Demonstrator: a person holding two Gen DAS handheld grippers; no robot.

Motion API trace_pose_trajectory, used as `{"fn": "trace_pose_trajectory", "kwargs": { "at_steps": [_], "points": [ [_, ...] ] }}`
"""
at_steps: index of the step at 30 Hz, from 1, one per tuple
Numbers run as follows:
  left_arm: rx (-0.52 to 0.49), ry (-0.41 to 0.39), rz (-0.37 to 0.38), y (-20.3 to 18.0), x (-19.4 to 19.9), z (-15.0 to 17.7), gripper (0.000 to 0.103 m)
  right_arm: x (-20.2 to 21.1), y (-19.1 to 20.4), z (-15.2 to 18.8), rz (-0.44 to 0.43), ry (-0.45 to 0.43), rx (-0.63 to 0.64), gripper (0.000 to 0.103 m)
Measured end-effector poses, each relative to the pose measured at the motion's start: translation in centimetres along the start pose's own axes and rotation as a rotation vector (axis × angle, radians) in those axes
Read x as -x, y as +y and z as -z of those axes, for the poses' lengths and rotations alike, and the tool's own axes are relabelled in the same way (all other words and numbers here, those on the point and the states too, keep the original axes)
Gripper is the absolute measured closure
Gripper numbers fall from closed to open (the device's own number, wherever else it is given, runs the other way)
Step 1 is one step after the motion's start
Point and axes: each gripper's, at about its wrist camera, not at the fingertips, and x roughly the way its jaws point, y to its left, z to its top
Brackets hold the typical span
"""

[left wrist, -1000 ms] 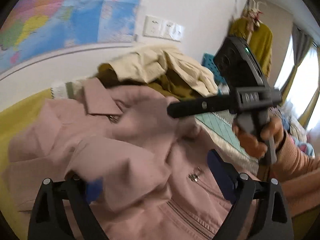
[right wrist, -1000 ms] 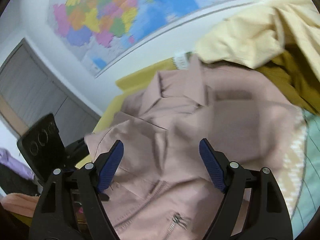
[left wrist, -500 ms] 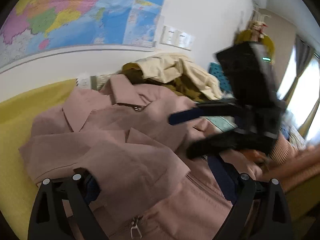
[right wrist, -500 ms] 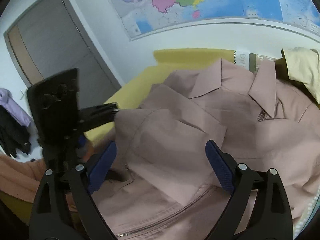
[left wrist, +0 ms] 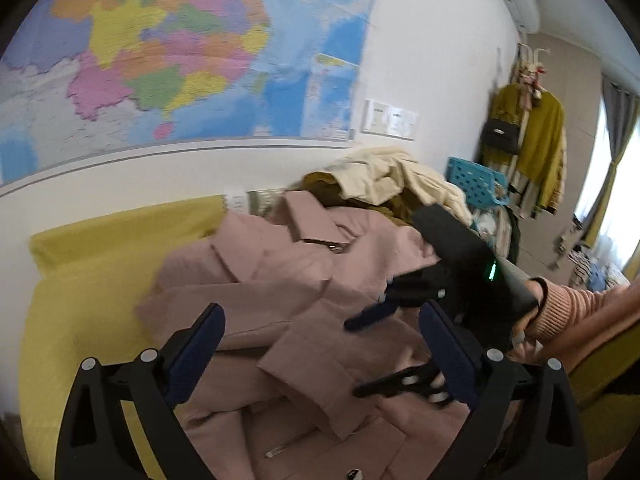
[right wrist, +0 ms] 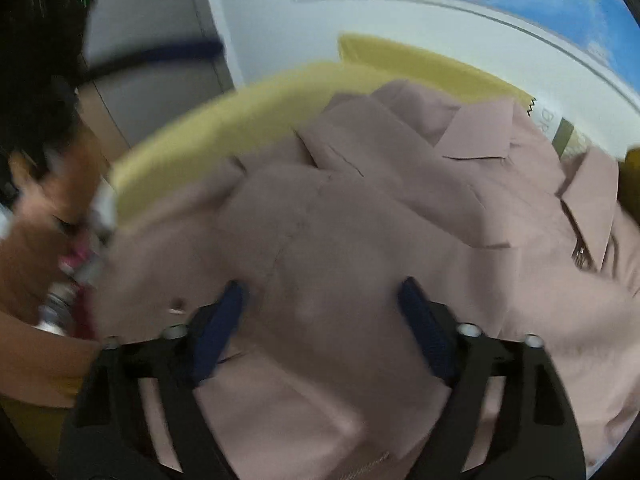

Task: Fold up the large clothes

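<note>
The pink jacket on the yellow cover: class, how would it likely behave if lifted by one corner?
The pink jacket would probably droop: its layers already lie creased and folded. Its zipper may add some weight. It looks unlikely to slide much on the yellow cover.

A dusty-pink jacket [left wrist: 304, 280] with a metal zip lies on a mustard-yellow bed cover [left wrist: 92, 264]. Behind it sit a cream garment [left wrist: 392, 176] and an olive-brown one [left wrist: 320, 184], beside a turquoise perforated basket [left wrist: 476, 184]. A multicoloured wall map [left wrist: 180, 52], its seas blue, hangs on the white wall [left wrist: 432, 60]. The black tongs [right wrist: 320, 300] carry dark blue pads [right wrist: 424, 328]. A salmon-pink ribbed sleeve [left wrist: 568, 308] and mustard garments on a rack [left wrist: 536, 136] complete the scene.
</note>
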Motion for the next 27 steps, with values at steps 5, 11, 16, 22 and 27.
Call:
{"fn": "trace_pose_trajectory", "kwargs": {
  "at_steps": [5, 11, 16, 22, 27],
  "points": [
    [0.066, 0.004, -0.042, 2.0, -0.4, 0.3, 0.009, 3.3, -5.4, 0.5, -0.125, -0.101, -0.215, 0.097],
    [0.131, 0.095, -0.188, 5.0, -3.6, 1.5, 0.009, 11.4, -17.3, 7.9, -0.167, -0.297, -0.666, 0.091],
    [0.174, 0.200, -0.267, 7.3, -6.2, 3.1, 0.009, 13.3, -19.6, 14.7, -0.022, -0.222, -0.809, 0.053],
    [0.179, 0.268, -0.263, 7.7, -7.5, 4.0, 0.009, 16.6, -18.4, 14.5, 0.019, -0.325, -0.785, 0.019],
    [0.175, 0.295, -0.268, 7.3, -9.2, 3.5, 0.009, 11.3, -16.3, 7.8, 0.148, -0.180, -0.602, 0.009]
  ]
}}
